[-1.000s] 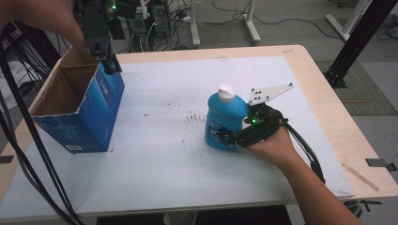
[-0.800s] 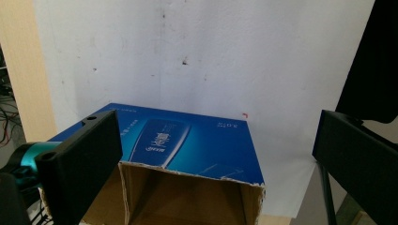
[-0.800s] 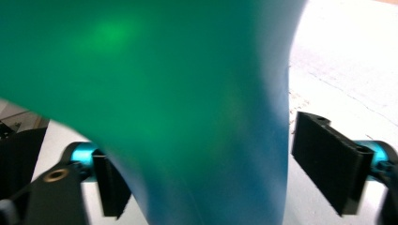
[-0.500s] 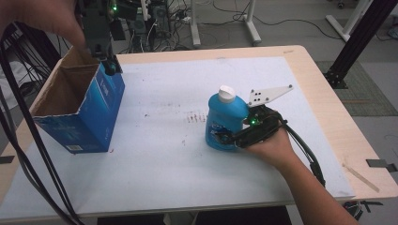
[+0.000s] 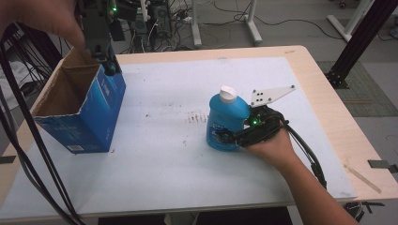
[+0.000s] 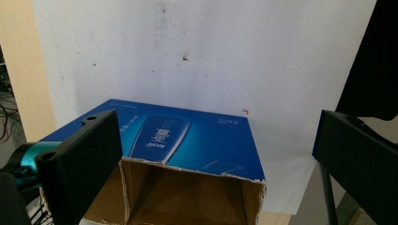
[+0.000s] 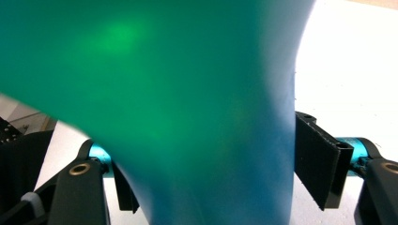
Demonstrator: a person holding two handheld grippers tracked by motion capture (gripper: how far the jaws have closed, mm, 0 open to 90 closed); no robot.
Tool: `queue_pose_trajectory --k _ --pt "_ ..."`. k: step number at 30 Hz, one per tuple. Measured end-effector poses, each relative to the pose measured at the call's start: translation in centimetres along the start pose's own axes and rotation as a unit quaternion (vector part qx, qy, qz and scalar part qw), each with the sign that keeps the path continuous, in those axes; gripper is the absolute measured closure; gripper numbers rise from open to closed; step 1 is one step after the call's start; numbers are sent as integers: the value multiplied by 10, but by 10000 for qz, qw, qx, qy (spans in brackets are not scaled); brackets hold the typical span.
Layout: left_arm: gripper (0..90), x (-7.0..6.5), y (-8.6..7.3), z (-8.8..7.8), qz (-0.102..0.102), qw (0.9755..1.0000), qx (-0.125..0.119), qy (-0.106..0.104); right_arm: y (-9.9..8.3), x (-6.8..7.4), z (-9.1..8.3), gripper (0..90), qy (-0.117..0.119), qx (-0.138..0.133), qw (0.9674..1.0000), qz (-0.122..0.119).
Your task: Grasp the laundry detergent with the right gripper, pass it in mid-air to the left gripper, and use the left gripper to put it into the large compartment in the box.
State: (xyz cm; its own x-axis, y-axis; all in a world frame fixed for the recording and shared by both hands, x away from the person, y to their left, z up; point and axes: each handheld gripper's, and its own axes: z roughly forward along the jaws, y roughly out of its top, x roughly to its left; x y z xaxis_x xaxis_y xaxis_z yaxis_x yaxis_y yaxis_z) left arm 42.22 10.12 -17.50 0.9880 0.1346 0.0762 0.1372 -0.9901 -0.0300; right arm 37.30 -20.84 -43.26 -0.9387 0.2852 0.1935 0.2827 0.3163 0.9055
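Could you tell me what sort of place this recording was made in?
Most likely a lab or workshop bench. The wooden table carries a stained white mat, tangled cables lie on the grey floor behind it, and a black metal frame leg stands at the right.

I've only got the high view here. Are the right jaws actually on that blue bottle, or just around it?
Observer: In the right gripper view, the right gripper has just been closing its jaws with the blue bottle between them. One pad looks pressed against the bottle's side.
Operator: And the left jaws by the box?
Observer: The left gripper has its jaws wide apart above the cardboard box, gripping nothing.
Operator: Anything about the box's opening?
Observer: Its top edge is torn and ragged, and the part of the inside that shows is bare cardboard.
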Motion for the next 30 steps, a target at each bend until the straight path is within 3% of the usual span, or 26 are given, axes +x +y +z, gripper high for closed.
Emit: queue_pose_trajectory --k 13,20,27,30 --pt "16 0 3 1 39 10000 36 -10 0 3 1 357 11 -62 9999 -103" --pt "17 -1 4 4 35 10000 81 -32 0 6 1 424 -92 -163 9993 -335" --pt "17 -3 6 8 63 10000 11 -61 4 10 -2 452 -89 -78 9989 -446" --pt "17 -4 9 9 108 9999 12 -57 10 16 -2 454 -60 36 9981 -619"
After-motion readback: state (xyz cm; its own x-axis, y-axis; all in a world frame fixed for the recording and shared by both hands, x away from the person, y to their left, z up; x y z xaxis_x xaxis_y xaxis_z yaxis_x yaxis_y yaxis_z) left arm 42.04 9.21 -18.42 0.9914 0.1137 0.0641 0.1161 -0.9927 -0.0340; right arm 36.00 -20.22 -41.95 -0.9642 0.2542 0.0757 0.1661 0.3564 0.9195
